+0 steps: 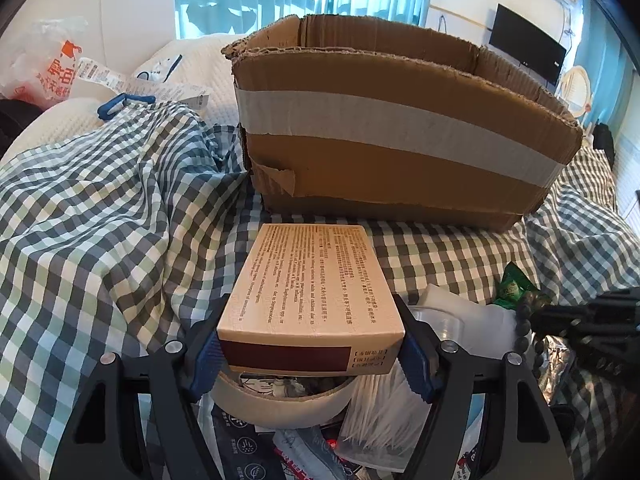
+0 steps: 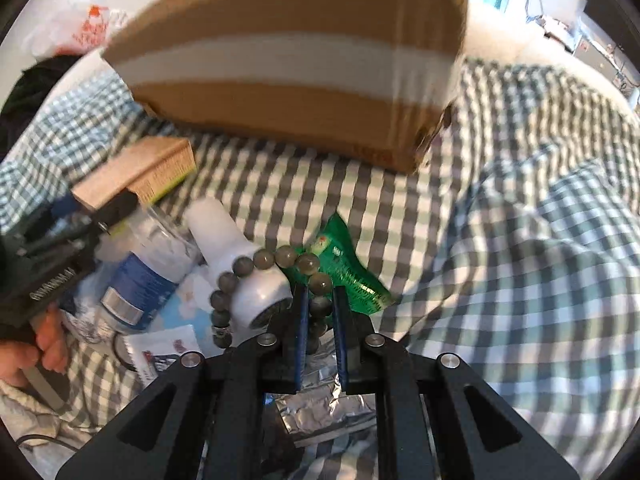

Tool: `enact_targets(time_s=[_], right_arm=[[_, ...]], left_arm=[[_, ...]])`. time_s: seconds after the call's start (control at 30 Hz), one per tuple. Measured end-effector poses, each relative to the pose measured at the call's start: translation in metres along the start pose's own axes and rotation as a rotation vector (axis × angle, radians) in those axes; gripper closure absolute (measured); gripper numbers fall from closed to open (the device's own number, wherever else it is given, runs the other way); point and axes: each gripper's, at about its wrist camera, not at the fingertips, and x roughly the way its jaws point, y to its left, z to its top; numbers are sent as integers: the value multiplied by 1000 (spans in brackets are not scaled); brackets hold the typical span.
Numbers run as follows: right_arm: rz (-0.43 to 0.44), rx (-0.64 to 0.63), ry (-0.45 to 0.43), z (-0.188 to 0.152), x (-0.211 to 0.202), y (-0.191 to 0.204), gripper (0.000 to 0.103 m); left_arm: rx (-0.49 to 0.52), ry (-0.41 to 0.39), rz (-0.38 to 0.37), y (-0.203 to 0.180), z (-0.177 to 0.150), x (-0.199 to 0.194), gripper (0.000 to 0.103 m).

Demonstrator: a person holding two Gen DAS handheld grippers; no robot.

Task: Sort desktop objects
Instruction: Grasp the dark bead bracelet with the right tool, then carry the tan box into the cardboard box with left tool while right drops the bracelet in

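My left gripper (image 1: 310,354) is shut on a beige medicine box (image 1: 314,292) with a dark red band, held above a pile of small items and pointing at the open cardboard box (image 1: 400,120). The same medicine box (image 2: 136,172) shows at the left of the right wrist view. My right gripper (image 2: 320,312) is closed on a grey bead bracelet (image 2: 256,264) that loops over a white cylindrical device (image 2: 240,260). A green packet (image 2: 344,268) lies just past the fingertips. The cardboard box (image 2: 288,60) stands ahead, blurred.
Everything lies on a checked cloth (image 1: 100,220). Under the left gripper are a tape roll (image 1: 280,408) and cotton swabs (image 1: 384,412). A clear bottle with blue label (image 2: 140,276), foil packets (image 2: 320,412) and a hand (image 2: 36,344) are near the right gripper. A plastic bag (image 1: 44,64) sits far left.
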Motion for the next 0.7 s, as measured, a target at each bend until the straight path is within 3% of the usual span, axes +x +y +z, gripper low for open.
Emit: enact_targets(time_s=[0.33, 0.7], right_arm=[[28, -37, -161, 5, -67, 2, 92], [37, -72, -254, 3, -108, 6, 92]], left_arm=[[-51, -65, -46, 4, 2, -23, 28], [-62, -143, -46, -1, 6, -64, 28]])
